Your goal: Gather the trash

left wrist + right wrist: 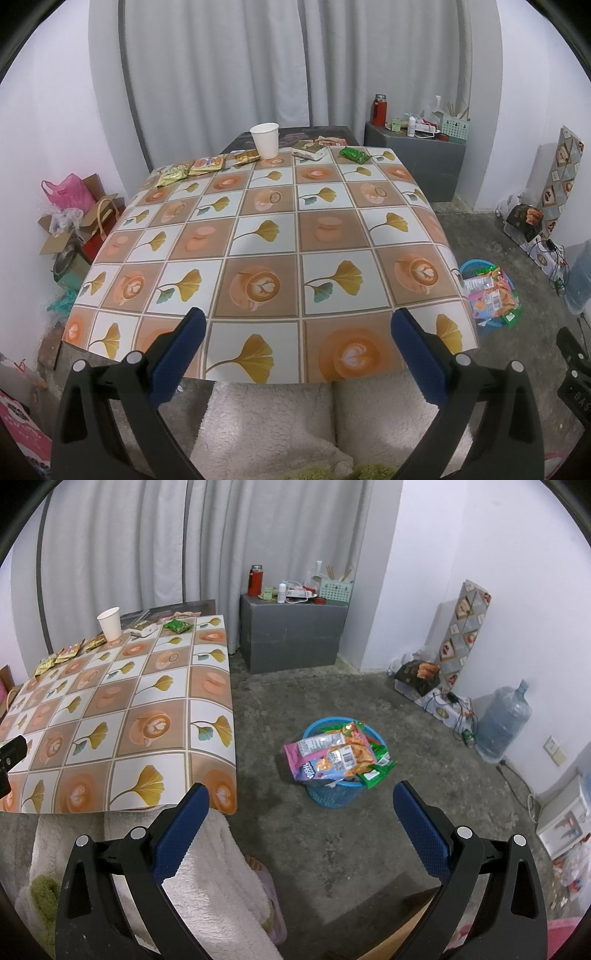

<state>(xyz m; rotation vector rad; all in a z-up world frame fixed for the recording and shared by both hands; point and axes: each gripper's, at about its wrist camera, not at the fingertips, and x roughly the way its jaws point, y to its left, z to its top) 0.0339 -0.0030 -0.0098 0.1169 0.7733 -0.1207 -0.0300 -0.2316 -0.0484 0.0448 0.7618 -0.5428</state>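
A white paper cup (265, 139) stands at the far edge of the patterned table (266, 236). Beside it lie several snack wrappers: yellow ones (192, 169) to its left, a small box (309, 151) and a green packet (355, 154) to its right. On the floor right of the table a blue basket (338, 790) is heaped with wrappers (332, 755). My left gripper (297, 325) hangs open over the table's near edge, holding nothing. My right gripper (301, 801) is open above the floor, short of the basket, with nothing between its fingers.
A grey cabinet (291, 635) with a red flask (255, 580) and clutter stands by the curtain. A water jug (502, 723), boxes and cables line the right wall. Cardboard boxes and a pink bag (70, 192) sit left of the table. A person's fleecy lap (273, 424) is below.
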